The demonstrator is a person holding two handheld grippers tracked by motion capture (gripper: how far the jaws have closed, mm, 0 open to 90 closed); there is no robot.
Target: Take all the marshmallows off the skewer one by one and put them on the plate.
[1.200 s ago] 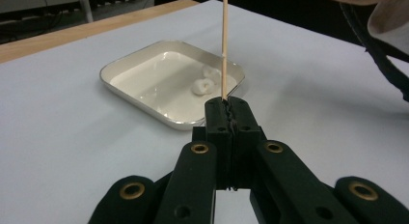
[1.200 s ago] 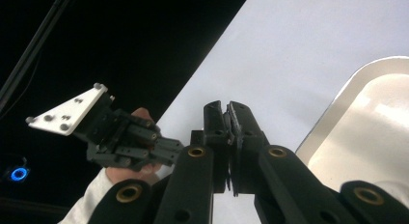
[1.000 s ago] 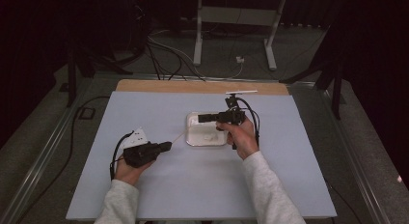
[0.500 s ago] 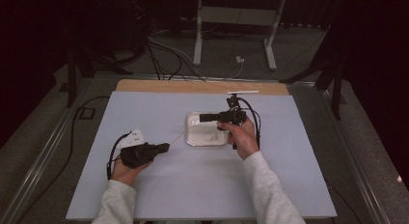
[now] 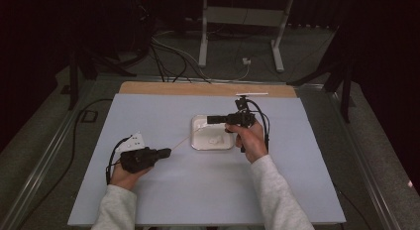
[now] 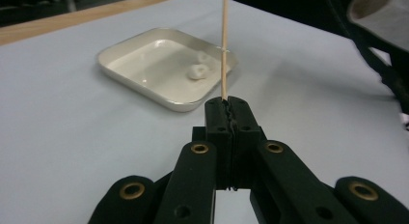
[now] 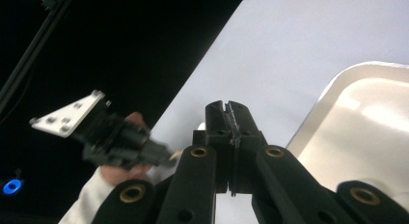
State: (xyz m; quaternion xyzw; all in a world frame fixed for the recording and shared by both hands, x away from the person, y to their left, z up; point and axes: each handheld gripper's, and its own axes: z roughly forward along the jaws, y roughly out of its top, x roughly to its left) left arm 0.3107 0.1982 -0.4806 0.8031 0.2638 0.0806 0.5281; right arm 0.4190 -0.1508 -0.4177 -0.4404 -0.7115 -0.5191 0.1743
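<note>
While the left hand-held gripper [image 6: 225,119] clamps a wooden skewer [image 6: 224,50] aimed at the white pieces [image 6: 198,71] in the tray [image 6: 126,49], nothing looks speared yet; the right hand-held gripper [image 7: 227,119] hovers closed, empty.

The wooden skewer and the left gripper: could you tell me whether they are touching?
Touching. In the left gripper view the left gripper is shut on the wooden skewer, which rises from between its jaws.

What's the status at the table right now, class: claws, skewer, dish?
Left claw shut on skewer. Right claw shut, empty, over dish. White pieces in dish. Nothing in the way.
</note>
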